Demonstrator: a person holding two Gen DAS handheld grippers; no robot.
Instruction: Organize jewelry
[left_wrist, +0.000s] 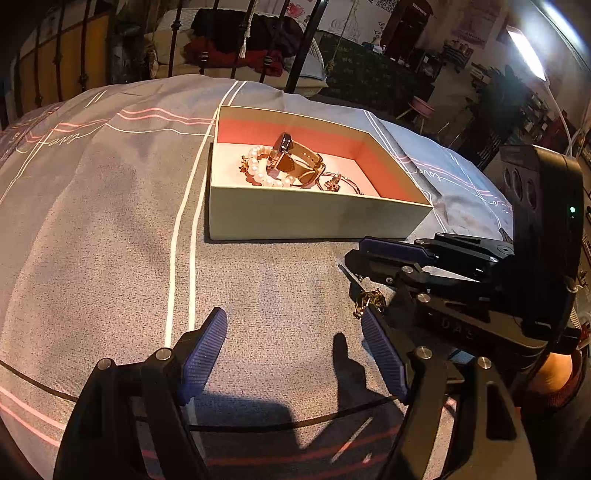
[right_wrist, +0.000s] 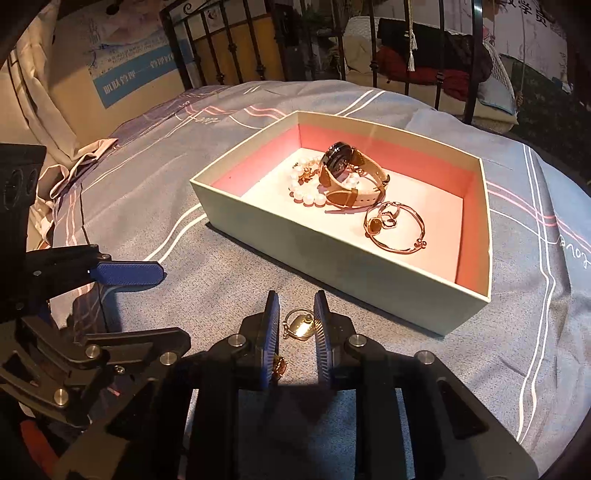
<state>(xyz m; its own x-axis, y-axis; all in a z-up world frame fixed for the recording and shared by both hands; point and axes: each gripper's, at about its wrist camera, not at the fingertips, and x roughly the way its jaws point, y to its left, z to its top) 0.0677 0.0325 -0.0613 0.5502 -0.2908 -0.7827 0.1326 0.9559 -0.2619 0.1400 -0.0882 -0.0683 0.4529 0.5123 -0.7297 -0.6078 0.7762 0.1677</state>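
Gold ring (right_wrist: 300, 326) between right gripper (right_wrist: 296, 322) pads, box (right_wrist: 317, 246) near

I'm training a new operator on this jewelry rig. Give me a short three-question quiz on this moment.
1. True or false: the watch lies inside the box.
2. Which gripper has the gold piece between its fingers: A left, B right?
3. Fill in: the pearl bracelet lies beside the ____.

Key: 1 true. 2 B. 3 watch.
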